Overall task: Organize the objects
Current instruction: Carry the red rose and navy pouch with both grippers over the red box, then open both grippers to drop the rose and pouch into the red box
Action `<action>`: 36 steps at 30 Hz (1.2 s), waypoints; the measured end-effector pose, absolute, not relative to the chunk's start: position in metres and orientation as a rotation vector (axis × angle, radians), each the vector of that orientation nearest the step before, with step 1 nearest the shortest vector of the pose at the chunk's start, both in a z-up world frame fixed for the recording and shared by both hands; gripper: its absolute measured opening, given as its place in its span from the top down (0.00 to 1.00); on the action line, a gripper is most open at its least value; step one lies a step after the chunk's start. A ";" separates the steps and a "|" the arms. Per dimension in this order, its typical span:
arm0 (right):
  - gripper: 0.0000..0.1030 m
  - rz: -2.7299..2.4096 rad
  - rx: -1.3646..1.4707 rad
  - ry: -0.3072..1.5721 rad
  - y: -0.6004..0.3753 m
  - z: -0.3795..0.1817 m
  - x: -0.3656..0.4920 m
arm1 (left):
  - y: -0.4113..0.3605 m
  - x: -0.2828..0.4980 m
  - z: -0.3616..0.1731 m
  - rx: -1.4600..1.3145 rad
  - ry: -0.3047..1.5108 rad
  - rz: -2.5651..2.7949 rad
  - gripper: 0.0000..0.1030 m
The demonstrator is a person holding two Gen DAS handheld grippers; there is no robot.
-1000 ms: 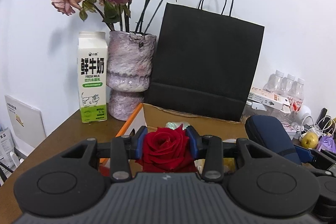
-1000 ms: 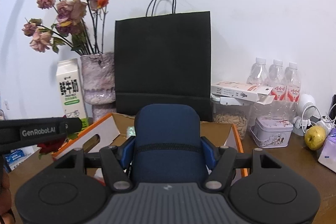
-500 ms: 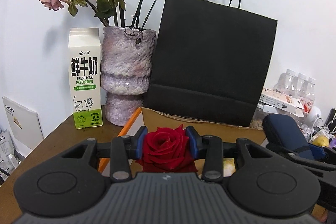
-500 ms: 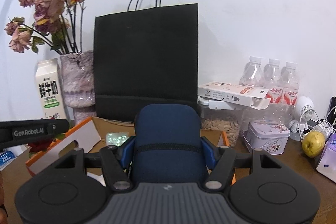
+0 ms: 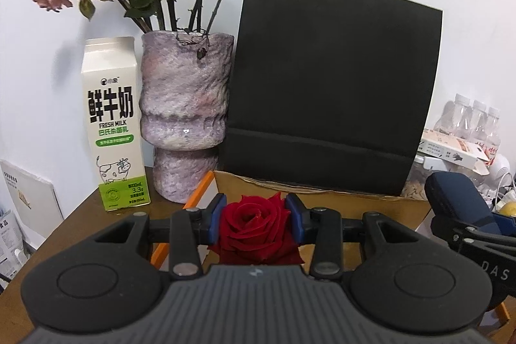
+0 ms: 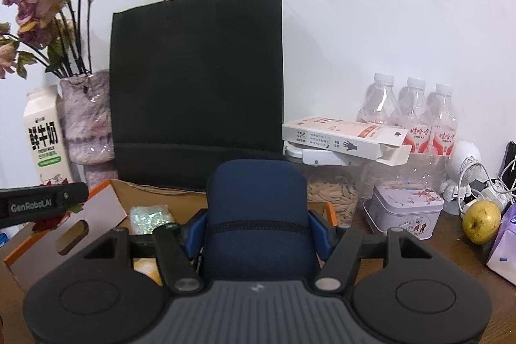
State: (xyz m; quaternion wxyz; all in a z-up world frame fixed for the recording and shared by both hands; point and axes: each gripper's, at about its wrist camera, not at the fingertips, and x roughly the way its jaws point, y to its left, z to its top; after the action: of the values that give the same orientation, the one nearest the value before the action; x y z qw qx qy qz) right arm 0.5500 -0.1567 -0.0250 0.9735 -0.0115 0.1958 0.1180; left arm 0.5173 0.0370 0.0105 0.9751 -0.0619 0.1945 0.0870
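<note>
Plainly, left gripper [image 5: 256,218]: blue pads closed lightly on the red rose [image 5: 256,226], held by the bloom's sides above the near edge of the cardboard box [image 5: 322,199]
Rose handling: judged very light, soft and easily bruised; petals would crush under a firm squeeze, so the stem, hidden here, looks the safer place to hold
Right gripper [image 6: 256,226]: closed on the navy zip case [image 6: 256,211], pads at its flanks near the zipper seam, also over the box
Case handling: judged light, padded, slightly yielding, not slippery; the mid-body hold across its width seems sound
Box: open, with a glittery packet [image 6: 150,215] inside
Behind the box: black paper bag [image 5: 332,86] upright against the wall
Left of the bag: mottled vase [image 5: 185,115] of dried roses, then the milk carton [image 5: 113,124]
Right of the bag: nut jar [image 6: 332,195], glove carton [image 6: 345,139], tin [image 6: 406,208], water bottles [image 6: 416,115], pear [image 6: 482,221]
</note>
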 end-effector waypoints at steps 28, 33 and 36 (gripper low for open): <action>0.00 0.257 -0.007 0.450 -0.154 -0.026 0.554 | 0.045 0.533 -0.001 -0.069 0.459 0.194 0.00; 0.00 0.262 -0.012 0.452 -0.153 -0.027 0.552 | 0.047 0.532 -0.001 -0.067 0.462 0.185 0.00; 0.00 0.260 -0.008 0.448 -0.154 -0.026 0.551 | 0.047 0.528 0.000 -0.062 0.453 0.180 0.00</action>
State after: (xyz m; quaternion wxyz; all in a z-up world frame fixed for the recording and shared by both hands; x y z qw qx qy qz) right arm 0.5511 -0.1538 -0.0264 0.9666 -0.0039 0.2216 0.1287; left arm 0.5280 0.0470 -0.0002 0.9699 -0.0307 0.2244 0.0890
